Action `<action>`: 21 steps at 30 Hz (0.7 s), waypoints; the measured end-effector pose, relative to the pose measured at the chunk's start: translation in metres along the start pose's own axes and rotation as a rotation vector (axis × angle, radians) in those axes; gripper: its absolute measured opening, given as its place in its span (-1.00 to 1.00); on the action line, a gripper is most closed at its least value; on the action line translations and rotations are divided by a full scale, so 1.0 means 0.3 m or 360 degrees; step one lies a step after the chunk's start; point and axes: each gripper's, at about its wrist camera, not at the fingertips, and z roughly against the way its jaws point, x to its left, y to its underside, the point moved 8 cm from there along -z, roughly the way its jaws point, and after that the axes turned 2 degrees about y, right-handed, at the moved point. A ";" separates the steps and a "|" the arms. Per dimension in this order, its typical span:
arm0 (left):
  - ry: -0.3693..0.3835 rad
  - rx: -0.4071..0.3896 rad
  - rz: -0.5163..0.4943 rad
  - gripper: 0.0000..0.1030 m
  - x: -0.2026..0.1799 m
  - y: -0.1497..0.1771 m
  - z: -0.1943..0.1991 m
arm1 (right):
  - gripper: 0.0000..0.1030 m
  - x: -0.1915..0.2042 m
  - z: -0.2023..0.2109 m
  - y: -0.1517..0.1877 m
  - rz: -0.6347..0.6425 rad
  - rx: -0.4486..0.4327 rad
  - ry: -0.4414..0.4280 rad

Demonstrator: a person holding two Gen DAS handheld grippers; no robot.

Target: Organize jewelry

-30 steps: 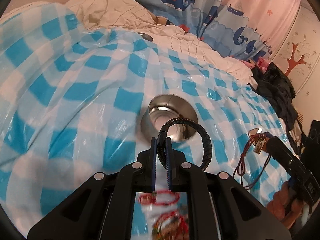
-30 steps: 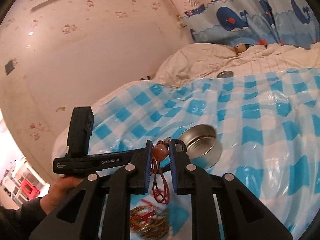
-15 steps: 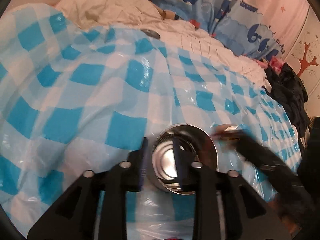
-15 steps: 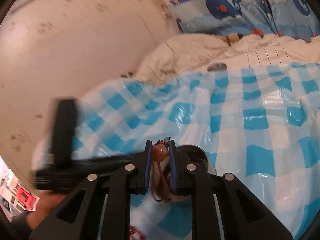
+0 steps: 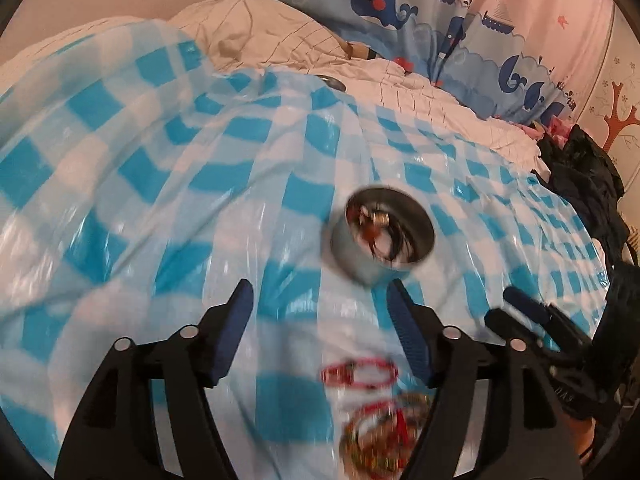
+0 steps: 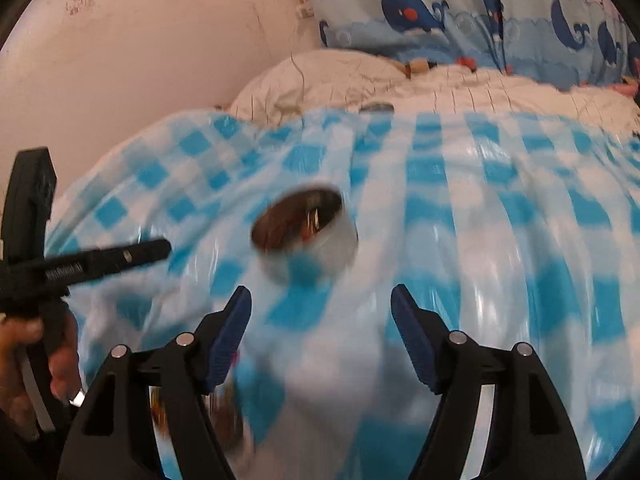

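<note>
A round metal tin (image 5: 382, 236) stands on the blue-and-white checked plastic sheet (image 5: 168, 208), with a black cord, a reddish bead piece and a metal charm lying inside. My left gripper (image 5: 320, 300) hangs just in front of the tin, jaws opening, nothing between them. Below it lie a red bracelet (image 5: 358, 374) and a pile of red and gold bangles (image 5: 384, 436). In the right wrist view the tin (image 6: 308, 236) is blurred, ahead and left of my right gripper (image 6: 320, 300), whose jaws are also opening with nothing in them. The left gripper (image 6: 100, 262) shows at the left there.
A rumpled white duvet (image 5: 280, 44) and whale-print pillows (image 5: 400, 12) lie at the back. A small metal lid (image 5: 330, 82) rests at the sheet's far edge. Dark clothes (image 5: 584, 176) are heaped at the right. A hand (image 6: 36, 344) holds the left gripper's handle.
Both grippers let go: the left dropped its black cord, the right its red bead cord, and these now lie in the tin. Both pulled back from the tin with jaws wide.
</note>
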 end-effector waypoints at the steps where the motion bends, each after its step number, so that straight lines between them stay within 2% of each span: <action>1: 0.0007 -0.0005 -0.0001 0.42 -0.005 0.025 0.018 | 0.40 -0.003 0.011 0.028 -0.0015 0.0021 0.0013; 3: 0.0010 -0.0021 -0.0015 0.50 -0.014 0.052 0.042 | 0.58 -0.007 0.030 0.064 -0.0030 0.0034 0.0054; 8: 0.0005 -0.0018 -0.0040 0.60 -0.018 0.066 0.046 | 0.83 -0.015 0.042 0.148 -0.0022 0.0097 0.0194; 11: 0.0005 0.0007 -0.0019 0.62 -0.019 0.070 0.033 | 0.85 -0.027 0.040 0.190 -0.0018 0.0148 0.0275; 14: 0.0019 0.0012 -0.0027 0.66 -0.036 0.059 0.023 | 0.86 -0.030 0.062 0.185 -0.0005 0.0079 0.0336; 17: 0.0035 0.0009 -0.0045 0.71 -0.058 0.054 0.021 | 0.86 -0.012 0.076 0.184 0.0037 0.0055 0.0322; 21: 0.0035 0.0023 -0.0072 0.73 -0.072 0.057 0.015 | 0.86 -0.015 0.074 0.209 0.0053 0.0094 0.0326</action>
